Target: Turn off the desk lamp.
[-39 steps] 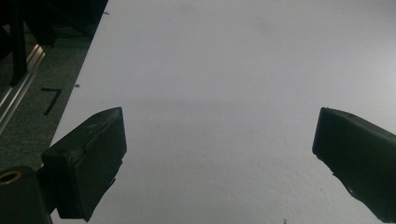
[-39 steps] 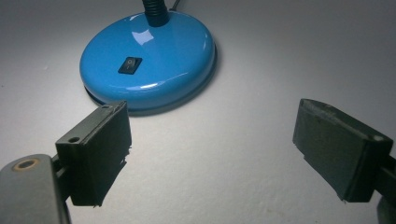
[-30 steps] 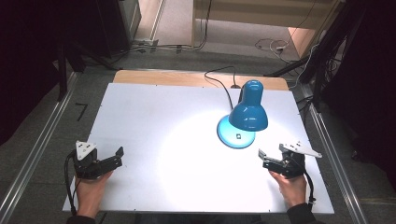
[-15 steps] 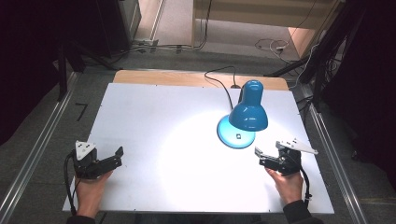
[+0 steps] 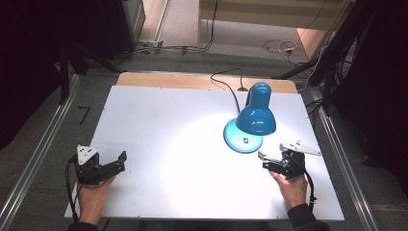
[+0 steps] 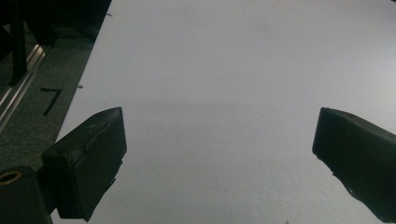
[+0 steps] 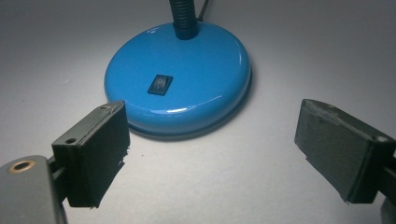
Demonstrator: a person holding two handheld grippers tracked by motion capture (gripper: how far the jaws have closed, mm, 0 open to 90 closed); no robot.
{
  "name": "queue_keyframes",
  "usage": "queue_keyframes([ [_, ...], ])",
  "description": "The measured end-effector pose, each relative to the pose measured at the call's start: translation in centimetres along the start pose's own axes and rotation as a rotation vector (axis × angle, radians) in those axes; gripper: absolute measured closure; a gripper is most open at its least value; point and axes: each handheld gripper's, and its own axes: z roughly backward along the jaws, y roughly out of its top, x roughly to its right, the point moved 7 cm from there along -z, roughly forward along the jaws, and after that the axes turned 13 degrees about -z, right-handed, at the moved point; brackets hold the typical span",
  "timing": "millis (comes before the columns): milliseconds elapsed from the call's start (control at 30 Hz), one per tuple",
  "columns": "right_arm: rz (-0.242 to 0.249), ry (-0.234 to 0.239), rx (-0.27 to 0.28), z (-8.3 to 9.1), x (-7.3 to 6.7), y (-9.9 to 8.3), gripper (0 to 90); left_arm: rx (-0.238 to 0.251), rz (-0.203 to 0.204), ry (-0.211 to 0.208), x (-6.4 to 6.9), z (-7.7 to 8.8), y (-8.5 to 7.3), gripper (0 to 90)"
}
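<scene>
Blue lamp [image 5: 255, 118] stands lit on white table [image 5: 159, 120].

black "7"-like mark [image 6: 50, 99] on the grey floor [image 6: 32, 121] beside the table, no other readable text

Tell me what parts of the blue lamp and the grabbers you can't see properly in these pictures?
- Bulb: in the high view the lamp's shade covers it from above.
- Lamp neck: the right gripper view's top edge cuts it off above the base.
- Switch marking: too small to read.
- Cord's far end: it goes behind the table's back edge.
- Left gripper's body: cropped by its own view's bottom edge.
</scene>
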Motion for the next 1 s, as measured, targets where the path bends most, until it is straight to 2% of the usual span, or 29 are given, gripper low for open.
queue_keyframes([
  [300,-0.012,0.003,0.001,-0.5,-0.4,0.2,11.8,0.007,0.010,0.007,-0.1,0.2,0.1,3.3],
  [633,0.005,0.005,-0.004,-1.4,-1.3,0.4,13.8,0.005,0.007,0.004,-0.2,0.2,0.1,3.3],
  [1000,0.003,0.007,0.006,-1.8,-1.9,0.7,21.2,0.008,0.012,0.005,-0.3,0.3,0.1,3.5],
])
